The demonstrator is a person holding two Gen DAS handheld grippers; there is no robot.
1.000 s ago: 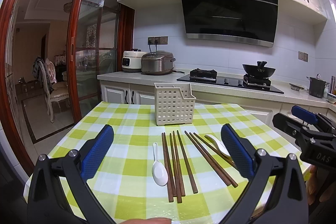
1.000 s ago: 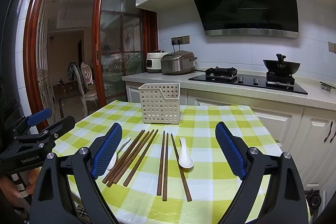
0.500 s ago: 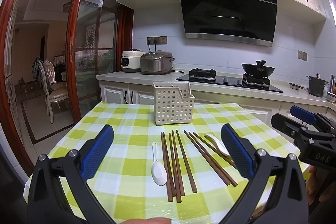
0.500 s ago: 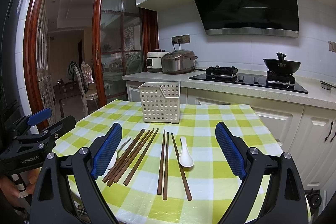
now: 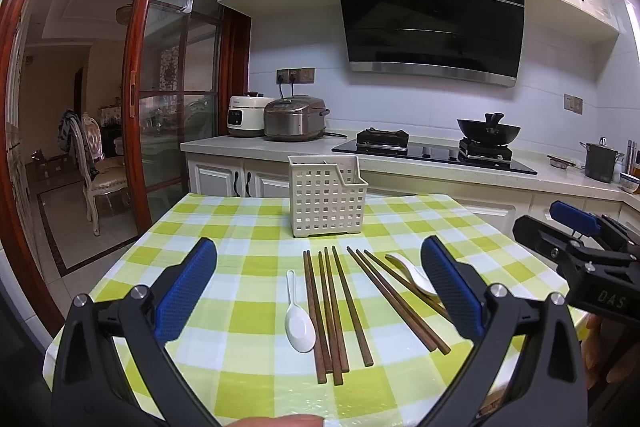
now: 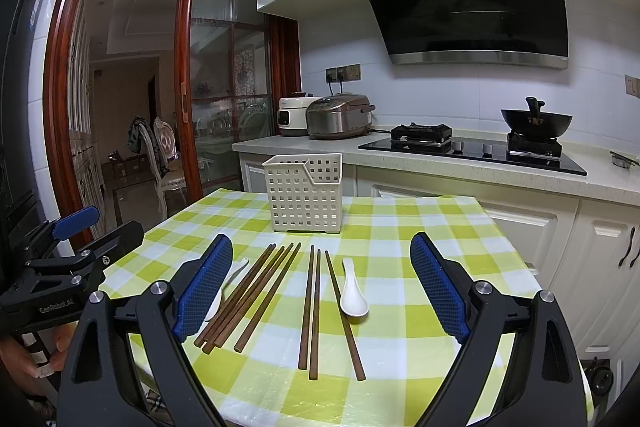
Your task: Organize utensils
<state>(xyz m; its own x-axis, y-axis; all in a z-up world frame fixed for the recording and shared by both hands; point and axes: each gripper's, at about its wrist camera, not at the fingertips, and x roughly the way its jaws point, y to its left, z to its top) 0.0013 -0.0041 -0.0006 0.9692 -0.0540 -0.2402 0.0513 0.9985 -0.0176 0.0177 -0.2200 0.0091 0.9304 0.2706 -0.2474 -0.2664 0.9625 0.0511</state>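
Hovering above the table [image 5: 248, 227], left gripper [image 5: 320, 287] and right gripper [image 6: 320, 283] both spread wide, empty. Chopsticks [image 5: 332, 307] and spoons [image 5: 298, 319] lie flat before the basket [image 5: 326, 197]. Only left view shows the pot [image 5: 599, 163]; only right view shows the left-side hand [image 6: 24, 359].

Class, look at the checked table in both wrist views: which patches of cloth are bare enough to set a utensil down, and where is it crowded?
Bare cloth lies left of the left spoon, right of the right spoon, and on both sides of the white basket. The middle strip before the basket is crowded: two chopstick groups lie between the spoons.
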